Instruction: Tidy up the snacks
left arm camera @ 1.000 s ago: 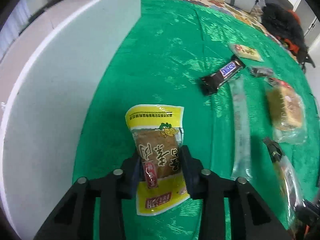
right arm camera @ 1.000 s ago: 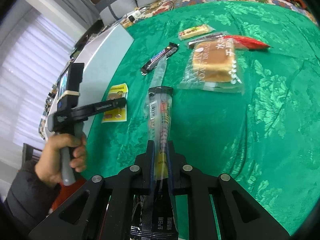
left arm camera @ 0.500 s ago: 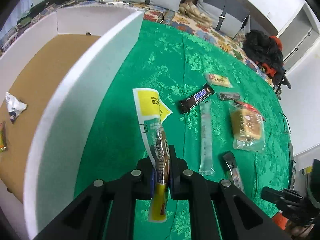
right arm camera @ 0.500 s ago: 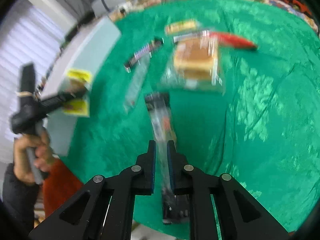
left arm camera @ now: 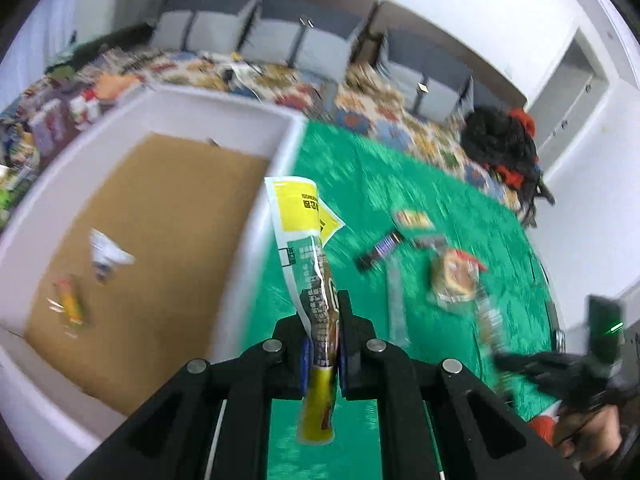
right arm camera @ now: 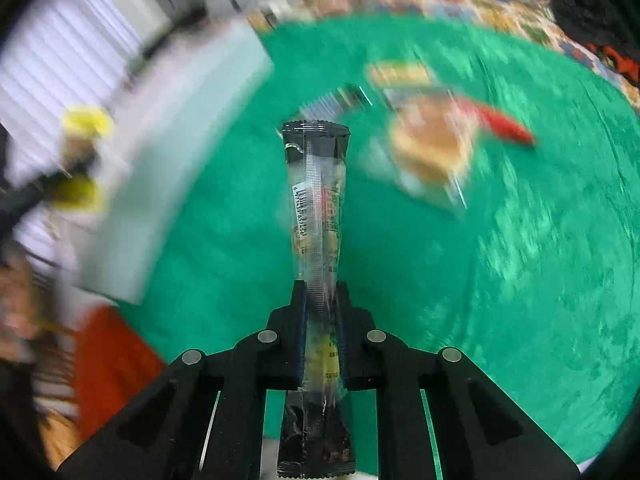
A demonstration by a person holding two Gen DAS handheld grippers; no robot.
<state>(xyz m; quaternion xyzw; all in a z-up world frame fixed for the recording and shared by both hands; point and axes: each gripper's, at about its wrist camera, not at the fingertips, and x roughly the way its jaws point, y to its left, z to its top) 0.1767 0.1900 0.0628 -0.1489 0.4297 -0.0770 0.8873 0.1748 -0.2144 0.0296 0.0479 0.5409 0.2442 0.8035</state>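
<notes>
My left gripper [left arm camera: 323, 320] is shut on a yellow snack packet [left arm camera: 304, 236] and holds it edge-on in the air, beside the right wall of a white box [left arm camera: 256, 240] with a brown floor. My right gripper [right arm camera: 320, 300] is shut on a long clear snack tube with black ends [right arm camera: 318, 184], held above the green tablecloth [right arm camera: 520, 280]. On the cloth lie a Snickers bar [left arm camera: 378, 250], a wrapped cake [left arm camera: 456, 280], a clear stick pack [left arm camera: 396, 304] and a small yellow packet [left arm camera: 412, 218]. The right wrist view is blurred.
Inside the box lie a white wrapper [left arm camera: 106, 254] and a small orange-green snack [left arm camera: 70, 306]. The other gripper and hand show at lower right [left arm camera: 580, 368]. Grey sofas [left arm camera: 304, 36] and a patterned rug [left arm camera: 360, 96] lie beyond the table. A black bag [left arm camera: 500, 140] sits far right.
My left gripper has lifted the yellow packet off the cloth, turned it edge-on and raised it level with the box opening. My right gripper has lifted the clear tube and swung left.
</notes>
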